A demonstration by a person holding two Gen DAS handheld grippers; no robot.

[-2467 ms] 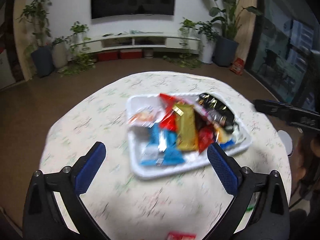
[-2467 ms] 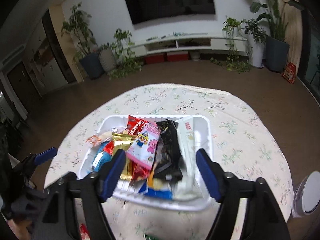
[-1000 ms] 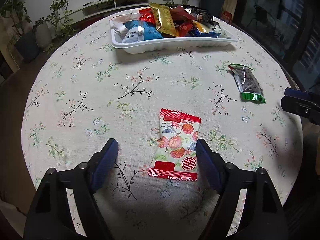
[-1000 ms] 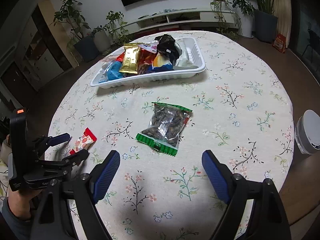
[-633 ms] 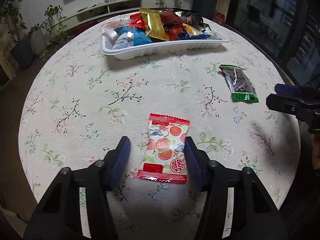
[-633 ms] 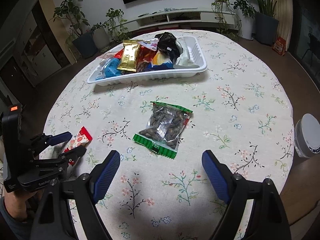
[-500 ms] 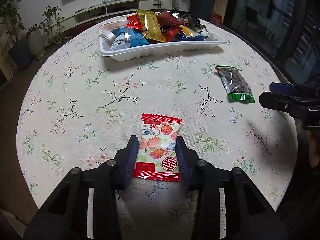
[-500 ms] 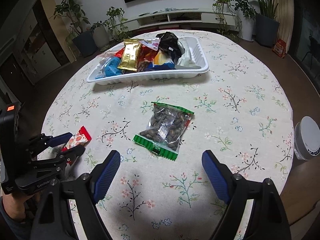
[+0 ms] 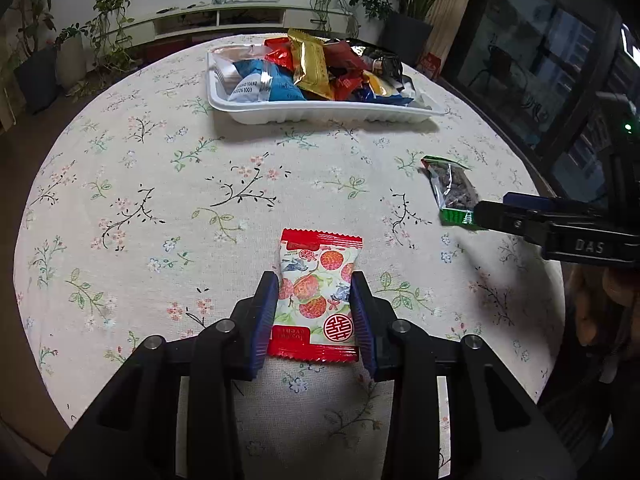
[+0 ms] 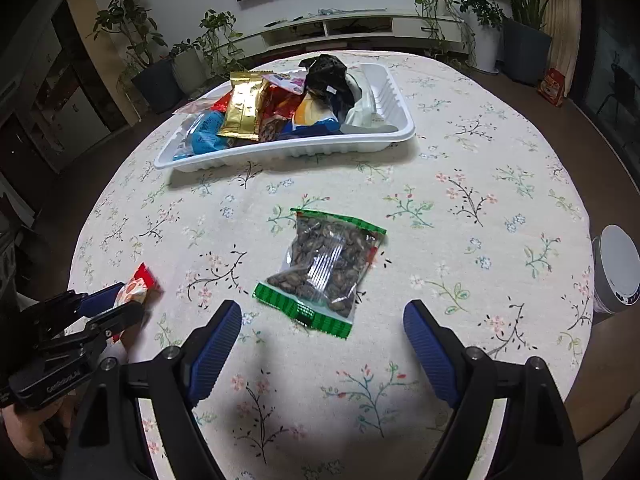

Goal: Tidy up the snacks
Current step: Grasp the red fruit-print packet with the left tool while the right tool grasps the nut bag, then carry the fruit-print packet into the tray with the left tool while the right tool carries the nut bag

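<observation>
My left gripper is shut on a red and white fruit-candy packet that lies on the floral tablecloth; both pads press its sides. The packet also shows in the right wrist view between the left gripper's fingers. My right gripper is open and empty, just short of a clear green-edged packet of dark seeds. That packet lies at the right in the left wrist view, beside the right gripper. A white tray holds several snack packets at the far side.
The round table has its edge close on all sides. A white round appliance stands off the table's right edge. The tray also shows in the right wrist view. Potted plants and a TV shelf stand beyond.
My left gripper moved back from the tray to the red and white packet and closed on it. My right gripper came down near the seed packet and stayed open.
</observation>
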